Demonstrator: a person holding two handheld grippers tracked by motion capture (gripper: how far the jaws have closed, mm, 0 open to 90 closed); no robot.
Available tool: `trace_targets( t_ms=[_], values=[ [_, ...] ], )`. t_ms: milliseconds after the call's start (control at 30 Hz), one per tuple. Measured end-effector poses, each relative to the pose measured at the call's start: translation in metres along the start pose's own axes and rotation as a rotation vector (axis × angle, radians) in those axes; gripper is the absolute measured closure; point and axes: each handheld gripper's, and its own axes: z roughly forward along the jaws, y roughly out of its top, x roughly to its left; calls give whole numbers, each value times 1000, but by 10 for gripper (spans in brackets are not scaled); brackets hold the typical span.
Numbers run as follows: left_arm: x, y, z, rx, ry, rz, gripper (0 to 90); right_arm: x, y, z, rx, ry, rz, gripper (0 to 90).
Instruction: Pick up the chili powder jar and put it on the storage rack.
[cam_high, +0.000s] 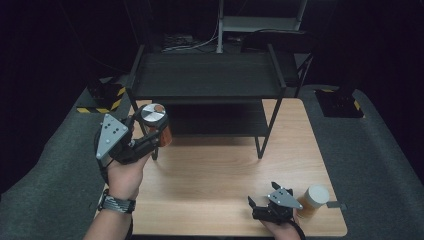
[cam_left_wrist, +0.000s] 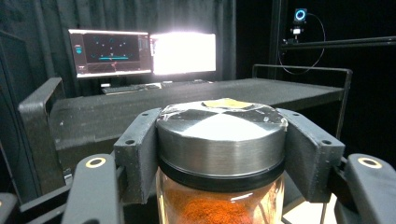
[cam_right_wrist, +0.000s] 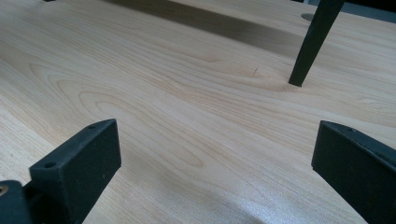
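Gripping a glass jar just below its silver metal lid, the left gripper is seen at the left side of the counter, raised clear of the wood and close to the front left leg of the black shelf rack. In the left gripper view, the two black fingers are pressed against opposite sides of the lid, and orange-red powder is visible through the glass beneath it. The jar is held upright, with a small yellow patch on the lid top. Behind it, the upper shelf of the rack and two lit monitors can be made out.

The right gripper is positioned low over the counter near its front right edge. Its fingers are spread wide apart, and nothing but bare wood lies between them. One rack leg is seen standing on the counter ahead of them.

A second container with a pale lid stands just beside the right gripper, towards the right corner of the counter.
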Motion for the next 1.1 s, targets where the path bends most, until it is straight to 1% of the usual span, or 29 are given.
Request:
trace_targets(
  t_ms=[167, 300, 400, 500, 600, 800, 900, 1000, 1100],
  values=[
    [-1, 5, 5, -9, 2, -2, 349, 0, -1, 0, -3, -1, 2, 8],
    [-2, 11, 9, -11, 3, 7, 349, 0, -1, 0, -3, 0, 2, 8],
    [-1, 17, 13, -16, -3, -8, 349, 0, -1, 0, -5, 0, 3, 8],
    [-2, 24, 18, -15, 0, -3, 349, 0, -1, 0, -6, 1, 2, 8],
    [-2, 29, 22, -20, -1, -10, 349, 0, -1, -1, -8, 1, 1, 8],
    [-1, 39, 31, -27, -1, -6, 349, 1, -2, -1, -9, 0, -8, 8],
    [0, 43, 36, -35, -2, -15, 349, 1, -2, -1, -10, 0, -8, 8],
    [-1, 48, 40, -39, -2, 4, 349, 0, -2, -1, -11, 2, -2, 8],
    [-2, 52, 45, -43, -4, 10, 349, 0, -2, -1, -12, 3, -2, 8]
  ],
)
